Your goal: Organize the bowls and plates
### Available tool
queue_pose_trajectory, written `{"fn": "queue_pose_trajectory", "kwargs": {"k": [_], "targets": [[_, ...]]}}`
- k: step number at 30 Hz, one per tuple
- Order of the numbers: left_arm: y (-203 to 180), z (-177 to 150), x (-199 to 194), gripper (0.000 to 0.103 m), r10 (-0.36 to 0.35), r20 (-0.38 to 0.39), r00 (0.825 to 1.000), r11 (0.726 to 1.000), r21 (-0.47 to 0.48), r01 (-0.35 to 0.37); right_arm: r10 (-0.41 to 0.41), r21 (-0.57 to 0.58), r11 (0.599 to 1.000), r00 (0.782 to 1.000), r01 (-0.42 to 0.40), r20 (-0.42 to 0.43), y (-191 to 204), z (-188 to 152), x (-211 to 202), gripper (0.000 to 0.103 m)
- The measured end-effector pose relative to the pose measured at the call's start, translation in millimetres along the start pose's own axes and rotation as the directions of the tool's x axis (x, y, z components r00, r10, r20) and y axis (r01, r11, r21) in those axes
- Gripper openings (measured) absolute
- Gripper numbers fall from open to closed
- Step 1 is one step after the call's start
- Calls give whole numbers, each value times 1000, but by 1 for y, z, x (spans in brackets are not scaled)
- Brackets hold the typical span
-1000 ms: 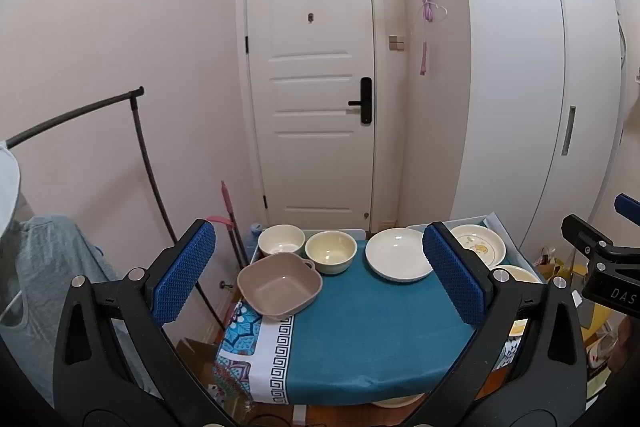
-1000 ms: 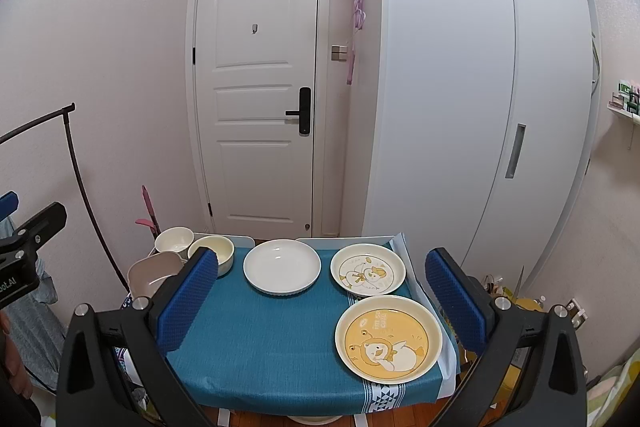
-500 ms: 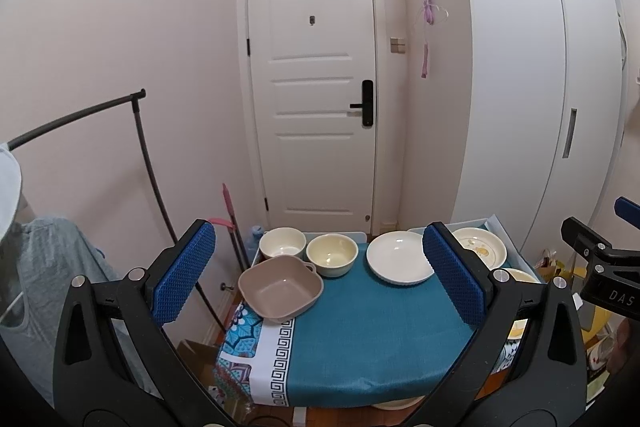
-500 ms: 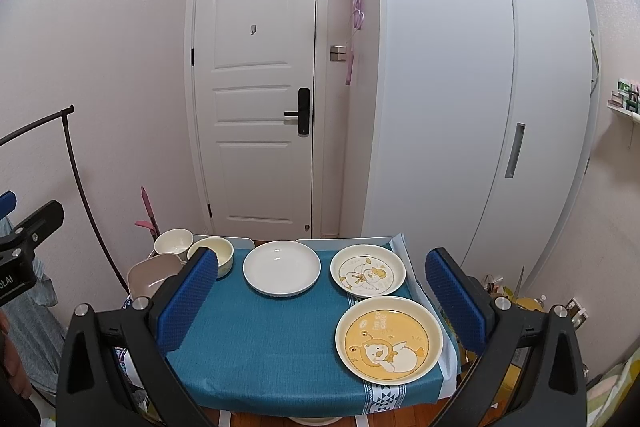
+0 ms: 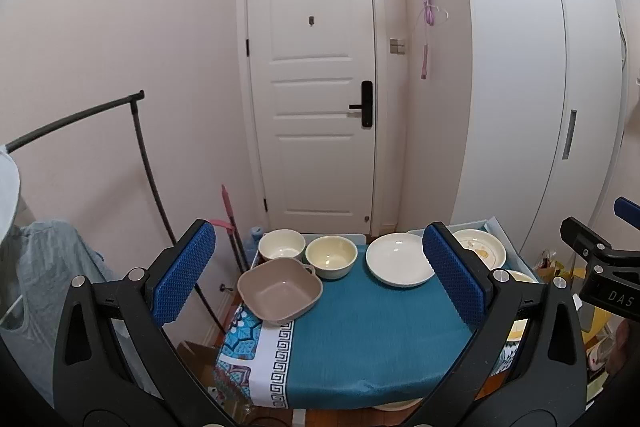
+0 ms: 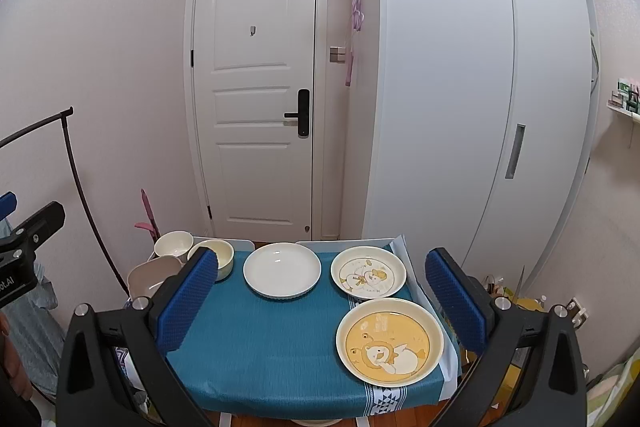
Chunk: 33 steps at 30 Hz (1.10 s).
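Observation:
A small table with a teal cloth [image 5: 360,339] [image 6: 272,347] carries the dishes. On its left side sit a taupe square bowl [image 5: 280,291] [image 6: 152,275], a white bowl [image 5: 281,245] [image 6: 173,246] and a cream bowl [image 5: 331,256] [image 6: 218,257]. A plain white plate [image 5: 400,264] [image 6: 282,269] lies in the middle. At the right are a small cartoon plate [image 6: 368,277] [image 5: 480,247] and a larger yellow bear plate [image 6: 390,341]. My left gripper [image 5: 320,275] and right gripper [image 6: 324,303] both hang open above the near edge, holding nothing.
A white door [image 5: 316,87] stands behind the table and a tall white wardrobe [image 6: 480,87] on the right. A black clothes rail [image 5: 140,155] with hanging garments is on the left. A pink-handled tool [image 5: 228,211] leans by the wall.
Both views have drifted very slightly. The dishes have not moved and both grippers stay open.

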<state>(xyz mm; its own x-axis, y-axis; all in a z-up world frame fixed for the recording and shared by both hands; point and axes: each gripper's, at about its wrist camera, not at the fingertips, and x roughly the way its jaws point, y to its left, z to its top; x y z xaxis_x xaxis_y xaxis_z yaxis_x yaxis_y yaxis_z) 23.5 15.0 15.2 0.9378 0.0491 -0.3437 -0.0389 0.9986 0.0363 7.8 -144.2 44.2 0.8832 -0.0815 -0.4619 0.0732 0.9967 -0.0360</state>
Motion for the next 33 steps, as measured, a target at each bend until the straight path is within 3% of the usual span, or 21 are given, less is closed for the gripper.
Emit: {"fn": "queue_pose_trajectory", "kwargs": {"k": [13,17,20,25,27,29,33], "targets": [[-9,5,18,103,-16,-26,1000,1000,23,17,-3,20,1000,1000,3,-8,-6,1,10,103],[-27,8,43,103,-55,-74,996,997,55,59,-23,59,998,999,26,-45,-20,-2,24,103],[-47,12,66,103,-132,-113,985,986,82,142,-57,99,993,995,64,-77,-40,-1,36,103],[-89,9,116,103,-249,-203,947,954,117,276,-136,173,972,979,161,-149,-83,-9,60,103],[-110,4,141,103,-292,-247,924,933,136,332,-158,210,957,967,200,-200,-103,-19,74,103],[-130,-4,166,103,-332,-305,893,909,148,389,-176,236,943,953,236,-247,-120,-30,87,103],[-178,-40,218,103,-403,-454,795,845,150,513,-173,303,906,913,295,-370,-158,-66,121,103]]}}
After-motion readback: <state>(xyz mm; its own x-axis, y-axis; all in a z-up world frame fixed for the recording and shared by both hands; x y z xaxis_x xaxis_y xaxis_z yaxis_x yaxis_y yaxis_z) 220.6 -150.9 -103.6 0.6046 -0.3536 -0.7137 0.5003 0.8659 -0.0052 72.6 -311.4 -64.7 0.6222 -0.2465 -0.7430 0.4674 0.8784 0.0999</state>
